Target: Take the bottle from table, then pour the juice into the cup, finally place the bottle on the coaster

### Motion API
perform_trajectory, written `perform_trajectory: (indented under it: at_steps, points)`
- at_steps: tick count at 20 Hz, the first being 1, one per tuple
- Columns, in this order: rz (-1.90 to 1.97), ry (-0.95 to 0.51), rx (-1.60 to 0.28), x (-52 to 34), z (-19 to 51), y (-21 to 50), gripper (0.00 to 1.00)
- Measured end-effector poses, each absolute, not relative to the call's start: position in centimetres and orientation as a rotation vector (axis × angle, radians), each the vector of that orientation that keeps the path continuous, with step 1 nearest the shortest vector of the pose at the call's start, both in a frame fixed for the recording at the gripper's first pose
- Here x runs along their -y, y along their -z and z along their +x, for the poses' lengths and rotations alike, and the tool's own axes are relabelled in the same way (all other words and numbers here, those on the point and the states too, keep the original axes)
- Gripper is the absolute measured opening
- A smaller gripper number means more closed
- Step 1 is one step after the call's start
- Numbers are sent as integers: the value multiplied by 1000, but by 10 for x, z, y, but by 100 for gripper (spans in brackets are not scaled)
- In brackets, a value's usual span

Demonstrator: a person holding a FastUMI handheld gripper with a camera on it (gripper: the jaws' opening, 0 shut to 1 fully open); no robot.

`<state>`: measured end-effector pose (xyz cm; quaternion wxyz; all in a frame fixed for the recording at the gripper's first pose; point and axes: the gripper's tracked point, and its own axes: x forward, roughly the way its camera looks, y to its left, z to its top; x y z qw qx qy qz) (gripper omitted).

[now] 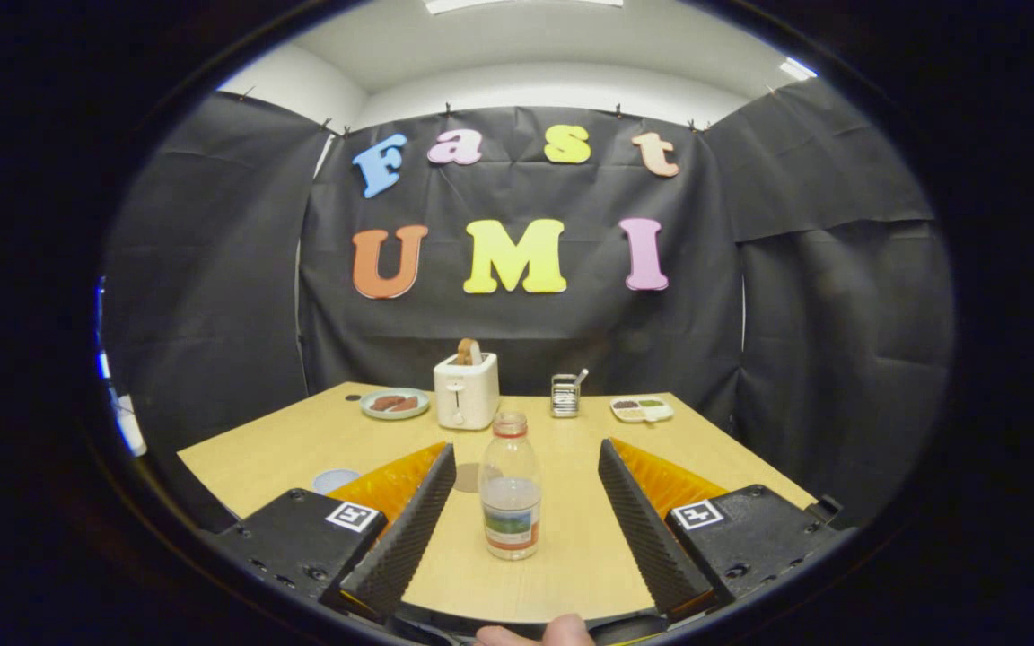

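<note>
A clear plastic bottle (510, 489) stands upright on the wooden table (571, 556), about half full of pale liquid, with a banded label near its base and an orange ring at its neck. It stands between the fingers of my gripper (526, 451), which is open, with a gap on each side of the bottle. A brown round coaster (468, 476) lies flat just left of the bottle, partly hidden by the left finger (409, 529). A pale blue round thing (335, 480), perhaps the cup, sits further left beyond that finger.
At the back of the table stand a white toaster (466, 392) with a slice in it, a plate (394, 404) of food to its left, a small metal holder (564, 396) and a white food tray (641, 409). A person's thumb (535, 632) shows behind the fingers.
</note>
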<state>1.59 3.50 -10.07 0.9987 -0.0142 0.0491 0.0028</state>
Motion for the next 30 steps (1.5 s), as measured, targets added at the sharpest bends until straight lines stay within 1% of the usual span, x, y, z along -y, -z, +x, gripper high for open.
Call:
perform_trajectory:
  at_steps: [4,11,16,30]
  points:
    - [-27,-30,-166,-48,28,136,100]
    - [-23,1,-224,-45,49,167,100]
    - [7,-8,-300,-49,64,194,100]
    - [50,22,-358,-45,113,224,100]
